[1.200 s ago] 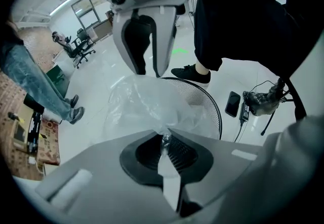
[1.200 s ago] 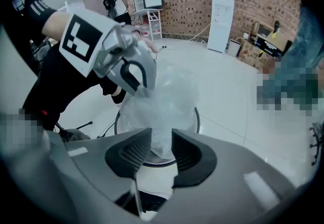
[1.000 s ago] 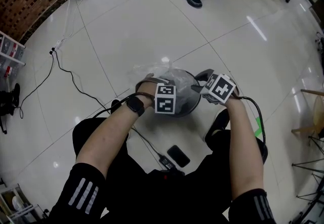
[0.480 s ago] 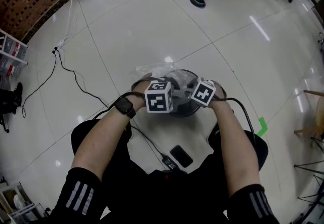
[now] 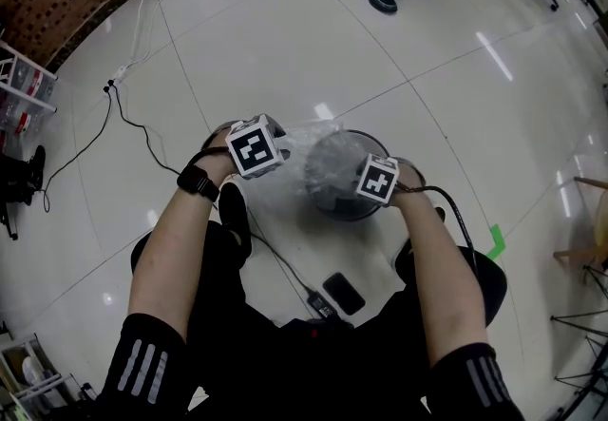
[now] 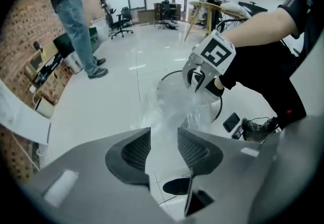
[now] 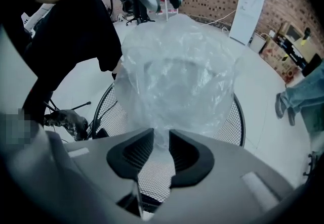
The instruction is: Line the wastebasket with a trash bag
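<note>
- The left gripper (image 6: 163,134) was noted well to the left of the wastebasket (image 5: 344,208), having been carried off from above its rim, where it was seen a second earlier.
- Its jaws had just been opening and were found apart, with the pads pressed on nothing. Clear film lay just ahead of the tips; whether any reached into the gap could not be told.
- The trash bag (image 7: 177,66) was seen bunched over the mouth of the wastebasket. A loose skirt of film was drawn out over the left side, toward the left gripper. No edge had yet been folded over the rim.
- The wastebasket, of dark wire mesh, was left upright on the floor (image 5: 237,48).
- The right gripper (image 7: 161,134) had been lowered to the right side of the rim. Its jaws had just been closing, and film was gathered and pinched between the pads.
- The bag was judged to have been let go on the left and kept on the right. A fresh grip on the hem by the left gripper was thought needed before the mouth could be spread, and the lining was judged still unfinished.
</note>
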Demonstrator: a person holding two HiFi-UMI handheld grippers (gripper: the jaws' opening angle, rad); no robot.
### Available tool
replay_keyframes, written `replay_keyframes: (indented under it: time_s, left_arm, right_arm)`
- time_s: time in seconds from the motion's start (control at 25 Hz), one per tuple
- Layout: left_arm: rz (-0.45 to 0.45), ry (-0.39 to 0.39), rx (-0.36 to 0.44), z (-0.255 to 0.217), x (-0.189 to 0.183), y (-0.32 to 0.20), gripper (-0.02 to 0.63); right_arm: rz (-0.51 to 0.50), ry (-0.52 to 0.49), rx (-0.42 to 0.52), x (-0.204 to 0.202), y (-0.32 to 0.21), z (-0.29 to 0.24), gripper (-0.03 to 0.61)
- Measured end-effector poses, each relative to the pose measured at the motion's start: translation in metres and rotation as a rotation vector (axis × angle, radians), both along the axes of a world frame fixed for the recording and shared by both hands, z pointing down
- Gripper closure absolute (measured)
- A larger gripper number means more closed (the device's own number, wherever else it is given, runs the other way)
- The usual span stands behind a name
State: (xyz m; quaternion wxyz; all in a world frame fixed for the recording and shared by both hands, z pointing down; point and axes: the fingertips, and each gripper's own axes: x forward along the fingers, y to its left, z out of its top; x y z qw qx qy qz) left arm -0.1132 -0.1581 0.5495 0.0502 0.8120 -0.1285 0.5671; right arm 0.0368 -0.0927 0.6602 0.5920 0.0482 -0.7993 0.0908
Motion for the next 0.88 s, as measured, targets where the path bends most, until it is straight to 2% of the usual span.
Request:
replay_keyframes:
  time_s: [0.12,0.2,0.28,0.32,0.48,0.56,0.72,0.88]
  left_arm:
    - [-0.065,-0.04,-0.06,0.02,-0.015,0.002,0.429]
    - [-0.096,-0.001,-0.129,0.028,-0.009,0.01,0.426]
    - [-0.091,0.057,-0.197,0.033,0.007,0.021,0.428]
    - [-0.076,0.065,-0.209,0.034,0.012,0.025,0.445]
    - [-0.01,0.057,-0.198,0.035,0.026,0.034,0.586]
    - [0.003,0.062,-0.183,0.033,0.032,0.035,0.606]
    - [0.021,0.043,-0.121,0.024,0.038,0.029,0.618]
    - [0.044,0.066,-0.102,0.022,0.049,0.029,0.617]
  right_arm:
    - [0.005,0.005,-0.007,0.002,-0.001,0.001,0.469]
    - [0.009,-0.004,-0.008,0.002,-0.001,0.001,0.466]
    - [0.013,-0.027,-0.005,-0.001,-0.003,-0.003,0.462]
    - [0.02,-0.036,-0.001,-0.002,-0.005,-0.006,0.456]
    - [0.079,-0.026,0.016,0.011,-0.015,-0.028,0.436]
    - [0.104,-0.056,0.036,0.016,-0.023,-0.045,0.425]
    - [0.185,-0.21,0.066,0.011,-0.045,-0.086,0.398]
    - [0.386,-0.429,0.009,-0.003,-0.072,-0.118,0.387]
